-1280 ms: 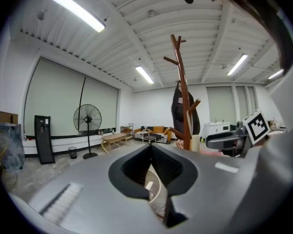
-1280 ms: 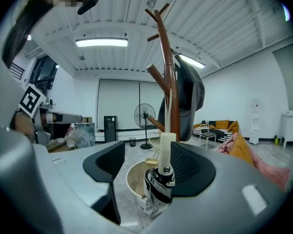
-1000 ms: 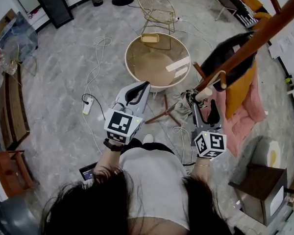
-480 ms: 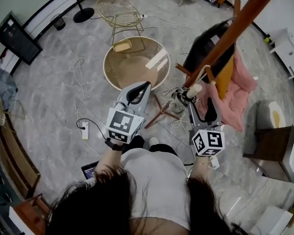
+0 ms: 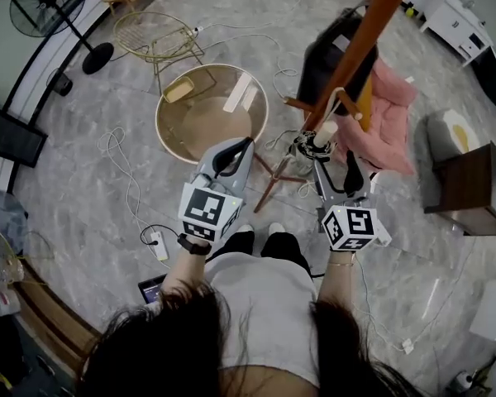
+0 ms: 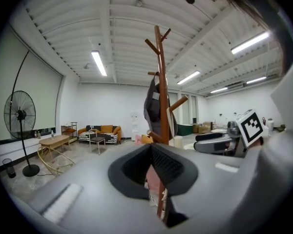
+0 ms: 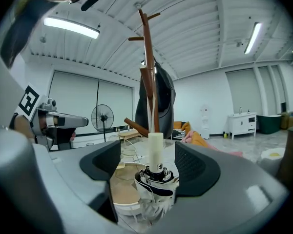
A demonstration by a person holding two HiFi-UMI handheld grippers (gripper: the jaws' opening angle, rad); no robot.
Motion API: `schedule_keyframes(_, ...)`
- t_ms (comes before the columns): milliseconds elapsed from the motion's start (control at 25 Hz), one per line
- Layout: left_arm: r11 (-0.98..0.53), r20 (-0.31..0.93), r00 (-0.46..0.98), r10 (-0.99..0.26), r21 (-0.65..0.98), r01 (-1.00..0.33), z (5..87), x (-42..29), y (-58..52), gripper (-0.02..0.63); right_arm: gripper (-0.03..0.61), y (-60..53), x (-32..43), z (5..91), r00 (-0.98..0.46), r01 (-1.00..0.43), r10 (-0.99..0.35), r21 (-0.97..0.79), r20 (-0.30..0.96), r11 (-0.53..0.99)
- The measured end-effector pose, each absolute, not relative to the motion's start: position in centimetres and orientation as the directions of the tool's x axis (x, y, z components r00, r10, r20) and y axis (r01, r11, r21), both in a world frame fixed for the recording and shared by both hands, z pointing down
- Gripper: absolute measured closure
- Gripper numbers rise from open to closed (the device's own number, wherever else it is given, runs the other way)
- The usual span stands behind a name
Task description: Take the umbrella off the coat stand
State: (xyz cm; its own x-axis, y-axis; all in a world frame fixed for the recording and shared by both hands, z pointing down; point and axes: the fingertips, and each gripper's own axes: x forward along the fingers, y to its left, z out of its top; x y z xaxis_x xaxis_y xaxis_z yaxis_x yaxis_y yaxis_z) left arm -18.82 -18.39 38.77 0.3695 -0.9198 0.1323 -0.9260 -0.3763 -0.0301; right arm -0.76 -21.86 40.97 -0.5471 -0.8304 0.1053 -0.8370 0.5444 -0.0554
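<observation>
My right gripper (image 7: 147,162): jaws opening, straddling umbrella (image 5: 318,139) at 12 o'clock, lining up grab. Strap holds it on coat stand (image 5: 360,40). Left gripper (image 5: 246,145): jaws together, spare.

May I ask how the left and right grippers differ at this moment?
The left gripper has its jaws together, empty; the right gripper has them apart and opening, the umbrella between them, clear of both pads. The left gripper is held aside from the coat stand, the right gripper close up to it. Both carry a marker cube.

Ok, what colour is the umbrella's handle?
The umbrella handle is cream, clearest in the right gripper view.
</observation>
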Motion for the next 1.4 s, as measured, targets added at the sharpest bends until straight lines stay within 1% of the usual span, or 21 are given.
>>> schedule_keyframes(240, -0.429, 0.126, 0.423, -0.897, -0.024, -0.903, 38.8, -17.9, -18.5, 0.554, 0.244, -21.2, -0.3, 41.2, -0.509, -0.861, -0.853, -0.052, 0.117, 0.506)
schedule_keyframes(480, -0.440, 0.121, 0.436, -0.892, -0.013, -0.898, 38.7, -16.8, -18.2, 0.555, 0.238, -20.4, 0.7, 41.4, -0.499, -0.866, -0.856, -0.044, 0.133, 0.498)
schedule_keyframes(680, -0.436, 0.119, 0.432, -0.894, -0.009, -0.900, 38.6, -16.1, -18.4, 0.555, 0.230, -20.2, 0.9, 41.5, -0.517, -0.855, -0.844, -0.032, 0.139, 0.518)
schedule_keyframes(1080, -0.427, 0.133, 0.426, -0.895, 0.024, -0.904, 40.3, -15.1, -18.0, 0.555, 0.187, -20.7, -0.8, 43.8, -0.574, -0.813, -0.800, -0.011, 0.171, 0.581)
schedule_keyframes(1200, -0.429, 0.135, 0.430, -0.893, 0.037, -0.902, 40.9, -14.9, -17.9, 0.555, 0.170, -21.2, -1.4, 44.9, -0.578, -0.811, -0.796, -0.018, 0.181, 0.585)
schedule_keyframes(1400, -0.430, 0.135, 0.433, -0.891, 0.052, -0.901, 41.8, -14.8, -18.3, 0.554, 0.161, -22.5, -1.8, 47.1, -0.560, -0.825, -0.804, -0.042, 0.199, 0.564)
